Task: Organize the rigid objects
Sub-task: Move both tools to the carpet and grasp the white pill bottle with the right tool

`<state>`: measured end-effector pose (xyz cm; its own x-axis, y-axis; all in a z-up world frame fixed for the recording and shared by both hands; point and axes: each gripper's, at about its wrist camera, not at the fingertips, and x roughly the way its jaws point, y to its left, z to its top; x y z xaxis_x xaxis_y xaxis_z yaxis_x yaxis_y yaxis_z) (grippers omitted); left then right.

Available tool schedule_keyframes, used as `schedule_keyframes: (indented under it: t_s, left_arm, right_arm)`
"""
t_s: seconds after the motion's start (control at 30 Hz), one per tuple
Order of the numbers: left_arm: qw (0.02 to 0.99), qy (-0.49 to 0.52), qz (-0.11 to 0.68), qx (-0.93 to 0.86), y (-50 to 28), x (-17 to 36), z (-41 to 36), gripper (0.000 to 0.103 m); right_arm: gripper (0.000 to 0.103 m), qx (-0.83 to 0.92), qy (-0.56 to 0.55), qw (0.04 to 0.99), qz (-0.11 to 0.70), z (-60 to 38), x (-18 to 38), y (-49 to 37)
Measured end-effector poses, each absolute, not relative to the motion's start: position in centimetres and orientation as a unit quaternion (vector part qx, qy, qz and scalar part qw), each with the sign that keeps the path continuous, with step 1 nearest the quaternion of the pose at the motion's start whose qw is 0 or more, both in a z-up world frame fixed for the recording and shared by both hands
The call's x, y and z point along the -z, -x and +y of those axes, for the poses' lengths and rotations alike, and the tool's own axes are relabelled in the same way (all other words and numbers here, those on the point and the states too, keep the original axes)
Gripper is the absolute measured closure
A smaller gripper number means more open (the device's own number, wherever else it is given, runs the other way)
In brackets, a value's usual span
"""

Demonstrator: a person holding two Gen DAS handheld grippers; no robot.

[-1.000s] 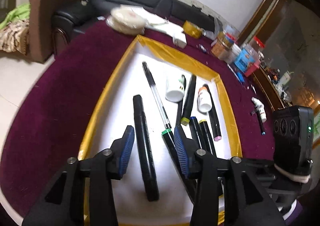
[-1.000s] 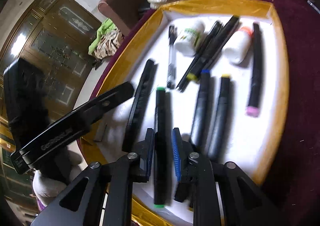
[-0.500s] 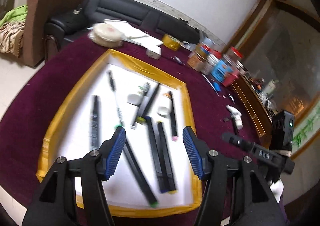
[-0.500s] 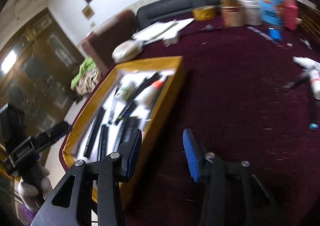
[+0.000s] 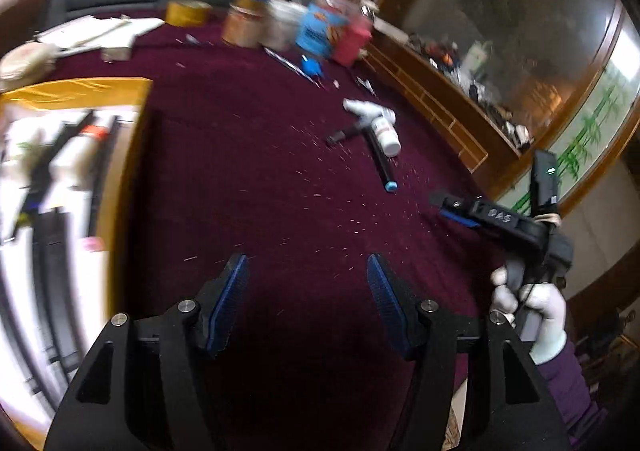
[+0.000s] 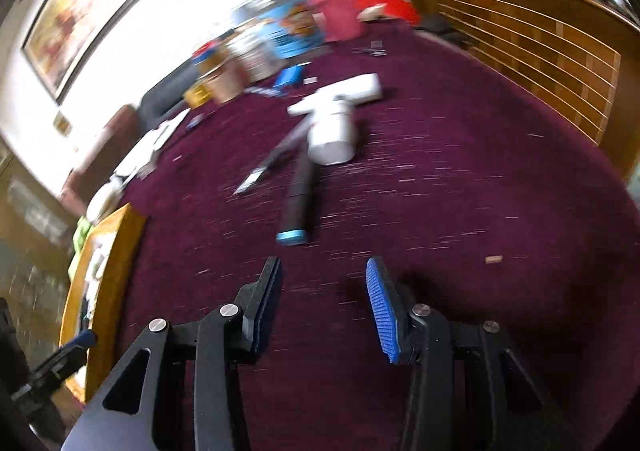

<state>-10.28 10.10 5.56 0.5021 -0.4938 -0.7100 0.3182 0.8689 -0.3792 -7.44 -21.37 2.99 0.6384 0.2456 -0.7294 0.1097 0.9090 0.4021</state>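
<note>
On the maroon tablecloth lie a black marker with a blue cap (image 6: pixel 298 199) (image 5: pixel 384 163), a white bottle (image 6: pixel 334 127) (image 5: pixel 385 129), a white tube (image 6: pixel 352 89) and a thin dark pen (image 6: pixel 276 157). My right gripper (image 6: pixel 324 291) is open and empty, just short of the marker's blue cap. My left gripper (image 5: pixel 306 291) is open and empty over bare cloth. The gold-rimmed white tray (image 5: pixel 120 187) with several markers and bottles lies at the left; it also shows in the right wrist view (image 6: pixel 108 251). The right gripper also shows in the left wrist view (image 5: pixel 460 207).
Jars and boxes (image 5: pixel 316 31) and a tape roll (image 5: pixel 186 13) stand at the table's far edge. A wooden cabinet (image 6: pixel 540 51) runs along the right. Papers (image 5: pixel 92 33) lie at the back left.
Both grippers have swung right, away from the tray and toward the loose items. The right gripper let go of the green-capped marker and both grippers opened wider.
</note>
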Motion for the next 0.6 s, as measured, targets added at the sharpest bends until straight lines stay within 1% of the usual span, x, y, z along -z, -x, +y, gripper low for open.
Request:
schedule_keyframes:
  t_s: [0.1, 0.2, 0.23, 0.27, 0.33, 0.4, 0.47, 0.6]
  left_arm:
    - [0.853, 0.108, 0.455, 0.23, 8.1, -4.0, 8.0, 0.043]
    - [0.859, 0.089, 0.468, 0.188, 5.8, -2.2, 7.0, 0.044]
    - [0.863, 0.089, 0.461, 0.188, 5.7, -2.1, 6.9, 0.043]
    - [0.87, 0.082, 0.451, 0.183, 5.6, -2.1, 6.8, 0.039]
    - [0.874, 0.068, 0.447, 0.18, 5.4, -2.0, 6.5, 0.035]
    - [0.871, 0.056, 0.447, 0.194, 5.5, -1.9, 6.0, 0.02]
    - [0.868, 0.045, 0.45, 0.205, 5.5, -1.8, 5.6, 0.014]
    - [0.863, 0.073, 0.446, 0.224, 5.3, -1.8, 6.4, 0.009]
  right_arm:
    - [0.064, -0.026, -0.223, 0.878, 0.423, -23.2, -2.9, 7.1]
    - [0.064, -0.021, -0.215, 0.879, 0.424, -23.4, -3.2, 6.1]
    - [0.064, -0.022, -0.213, 0.88, 0.424, -23.5, -3.4, 5.8]
    - [0.064, -0.023, -0.212, 0.88, 0.424, -23.6, -3.5, 5.9]
    - [0.064, -0.024, -0.209, 0.881, 0.424, -23.3, -3.7, 5.1]
    - [0.064, -0.024, -0.205, 0.881, 0.425, -22.9, -3.9, 3.9]
    - [0.064, -0.022, -0.2, 0.882, 0.425, -22.4, -3.8, 2.8]
    - [0.064, -0.019, -0.186, 0.885, 0.427, -21.4, -4.0, 1.0]
